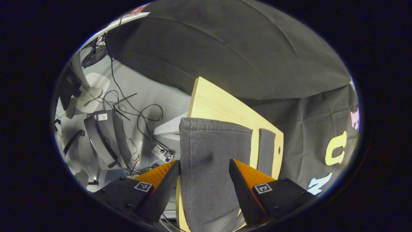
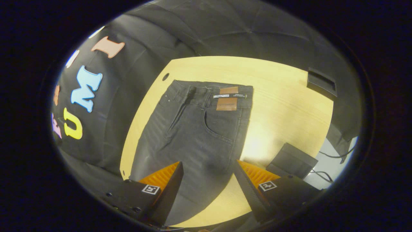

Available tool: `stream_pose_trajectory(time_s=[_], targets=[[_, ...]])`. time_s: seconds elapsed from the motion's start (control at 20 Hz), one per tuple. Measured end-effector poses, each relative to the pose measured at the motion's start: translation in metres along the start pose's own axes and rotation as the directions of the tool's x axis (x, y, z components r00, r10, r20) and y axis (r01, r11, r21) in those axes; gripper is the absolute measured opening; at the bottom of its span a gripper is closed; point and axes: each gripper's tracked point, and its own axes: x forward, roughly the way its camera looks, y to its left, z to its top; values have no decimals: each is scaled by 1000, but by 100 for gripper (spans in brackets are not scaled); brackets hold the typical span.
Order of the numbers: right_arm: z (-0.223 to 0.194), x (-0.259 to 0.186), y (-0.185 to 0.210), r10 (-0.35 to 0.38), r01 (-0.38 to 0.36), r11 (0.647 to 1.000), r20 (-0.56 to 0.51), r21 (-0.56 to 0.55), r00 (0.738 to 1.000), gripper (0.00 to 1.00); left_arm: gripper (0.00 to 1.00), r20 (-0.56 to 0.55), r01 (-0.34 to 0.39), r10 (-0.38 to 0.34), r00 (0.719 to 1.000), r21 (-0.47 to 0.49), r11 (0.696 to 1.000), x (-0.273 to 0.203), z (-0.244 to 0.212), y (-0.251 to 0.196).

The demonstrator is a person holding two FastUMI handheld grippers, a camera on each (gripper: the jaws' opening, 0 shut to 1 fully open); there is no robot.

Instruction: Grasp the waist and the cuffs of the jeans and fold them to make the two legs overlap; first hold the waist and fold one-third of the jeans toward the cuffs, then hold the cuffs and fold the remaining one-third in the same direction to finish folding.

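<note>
Dark grey jeans lie flat on the pale wooden table, the waist with its brown label at the far end in the right gripper view. In the left gripper view the two legs run away from me side by side; the near leg's cuff and the other leg's cuff are parted by a strip of table. My left gripper stands open over the near leg. Over the thigh area my right gripper is open too. Neither holds cloth.
A black box sits on the table right of the jeans, and a black block at the table's far right edge. Past the table's end, the floor holds tangled cables, a dark curved case and a power strip.
</note>
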Motion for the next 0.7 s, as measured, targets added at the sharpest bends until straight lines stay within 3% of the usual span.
stream_pose_trajectory(time_s=[0.5, 0.7], targets=[[-1, 15, 0, 3, -2, 999, -29, 45, 1000, 95, 97, -2, 34, -34, 999, -11, 999, -5, -5, -24], [4, 20, -16, -59, 60, 995, -12, 75, 998, 95, 100, -14, 32, -31, 999, 18, 999, 4, -9, -35]])
